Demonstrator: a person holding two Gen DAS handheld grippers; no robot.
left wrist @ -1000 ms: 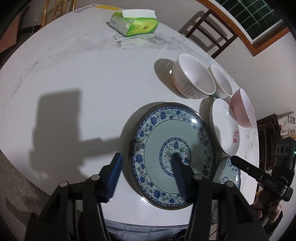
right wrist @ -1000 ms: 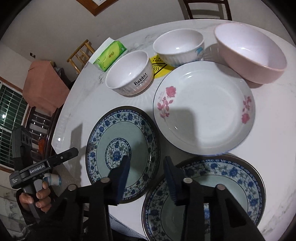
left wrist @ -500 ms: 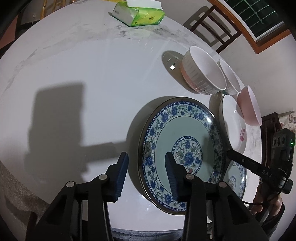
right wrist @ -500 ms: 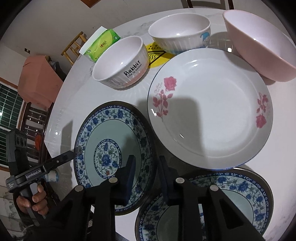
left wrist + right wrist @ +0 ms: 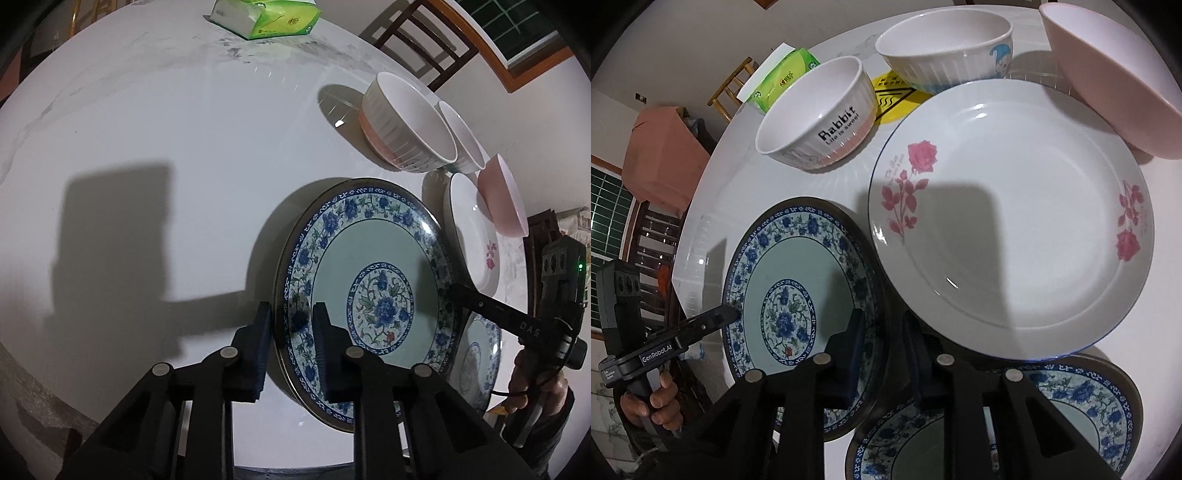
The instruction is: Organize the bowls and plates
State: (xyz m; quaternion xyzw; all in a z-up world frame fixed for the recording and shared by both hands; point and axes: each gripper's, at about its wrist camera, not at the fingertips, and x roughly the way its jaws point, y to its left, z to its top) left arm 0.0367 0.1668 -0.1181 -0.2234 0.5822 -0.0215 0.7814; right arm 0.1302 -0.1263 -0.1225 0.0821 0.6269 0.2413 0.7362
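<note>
Left gripper fingers closing astride the left rim of the glossy round blue-floral plate on the marble counter, right gripper fingers clenched narrow over its opposite rim, ribbed white bowls beyond.

Near blue-patterned plate cut off by the bottom edge of the right wrist view and partly covered by the black arms of the right gripper. In the left wrist view, same plate mostly hidden behind the other blue-patterned plate. Pink bowl clipped at the right and top edges. Tissue pack cropped at the far edge of the left wrist view. Yellow sticker largely hidden under two white bowls; print too small to read. Contact between pads and plate rim, perhaps touching, hard to tell in shadow.
</note>
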